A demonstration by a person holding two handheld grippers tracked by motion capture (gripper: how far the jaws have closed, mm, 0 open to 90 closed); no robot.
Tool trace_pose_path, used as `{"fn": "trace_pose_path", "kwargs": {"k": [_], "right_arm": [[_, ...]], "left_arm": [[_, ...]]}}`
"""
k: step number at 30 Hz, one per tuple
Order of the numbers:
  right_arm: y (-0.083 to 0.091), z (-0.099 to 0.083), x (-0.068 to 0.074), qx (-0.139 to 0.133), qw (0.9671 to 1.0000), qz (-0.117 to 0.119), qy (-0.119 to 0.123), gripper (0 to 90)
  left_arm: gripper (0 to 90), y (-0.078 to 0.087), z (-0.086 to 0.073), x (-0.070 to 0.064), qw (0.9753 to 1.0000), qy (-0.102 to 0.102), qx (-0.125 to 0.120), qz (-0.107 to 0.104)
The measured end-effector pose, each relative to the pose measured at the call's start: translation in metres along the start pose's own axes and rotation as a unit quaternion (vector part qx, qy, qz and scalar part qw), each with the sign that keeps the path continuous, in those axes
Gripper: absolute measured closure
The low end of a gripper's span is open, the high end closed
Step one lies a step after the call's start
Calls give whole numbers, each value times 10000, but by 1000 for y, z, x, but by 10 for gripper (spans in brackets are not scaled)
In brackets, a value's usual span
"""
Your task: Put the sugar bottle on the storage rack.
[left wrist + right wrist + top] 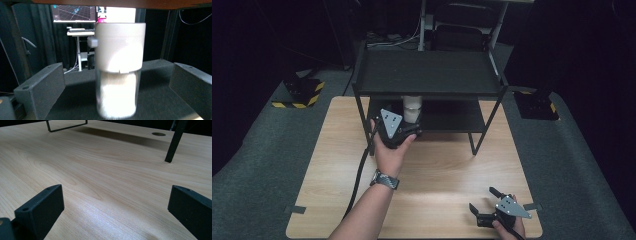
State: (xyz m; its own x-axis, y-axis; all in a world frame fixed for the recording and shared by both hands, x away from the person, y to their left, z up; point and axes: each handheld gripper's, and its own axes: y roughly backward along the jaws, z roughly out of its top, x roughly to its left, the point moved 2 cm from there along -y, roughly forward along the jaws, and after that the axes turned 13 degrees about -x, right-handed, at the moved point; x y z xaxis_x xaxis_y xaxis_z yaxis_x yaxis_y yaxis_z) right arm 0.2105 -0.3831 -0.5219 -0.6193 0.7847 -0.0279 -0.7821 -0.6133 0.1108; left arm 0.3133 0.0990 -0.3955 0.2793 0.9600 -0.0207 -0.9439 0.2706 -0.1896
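left gripper (pixel 408 131) is sitting wide open around the white jar (pixel 117 72) on the lower shelf (pixel 452 117) | right gripper (pixel 492 205) is resting open on the worktop (pixel 437 180) | risk: a jaw bumping the jar could be tipping it over

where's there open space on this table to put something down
The widest bare patch of table lies between the rack legs and the right gripper. The strip left of the rack is free too. It is crowded on the lower shelf's left, where the left gripper sits open around the jar.

The left gripper (pixel 404 131) reaches forward with jaws spread wide; the right gripper (pixel 484 202) rests near the body, jaws apart.
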Motion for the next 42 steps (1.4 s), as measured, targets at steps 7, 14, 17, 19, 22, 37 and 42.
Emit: {"fn": "trace_pose_path", "kwargs": {"k": [7,14,17,19,22,37,42], "right_arm": [[0,0,0,2,10000,-11,0,0],[0,0,1,4,10000,-13,7,0],[0,0,1,5,10000,-13,4,0],[0,0,1,4,10000,-13,2,0],[0,0,0,3,10000,-8,-1,0],[0,0,1,-7,10000,-18,4,0],[0,0,1,-8,10000,-16,7,0]], "left_arm": [[5,31,-9,12,9998,46,-160,-61],[5,63,-22,26,9991,84,-339,-242],[5,77,-28,30,9990,28,-356,-284],[5,88,-33,34,9987,27,-375,-336],[5,101,-40,40,9982,-6,-368,-463],[5,171,-90,60,9983,-51,72,-573],[5,180,-97,64,9984,3,209,-525]]}}
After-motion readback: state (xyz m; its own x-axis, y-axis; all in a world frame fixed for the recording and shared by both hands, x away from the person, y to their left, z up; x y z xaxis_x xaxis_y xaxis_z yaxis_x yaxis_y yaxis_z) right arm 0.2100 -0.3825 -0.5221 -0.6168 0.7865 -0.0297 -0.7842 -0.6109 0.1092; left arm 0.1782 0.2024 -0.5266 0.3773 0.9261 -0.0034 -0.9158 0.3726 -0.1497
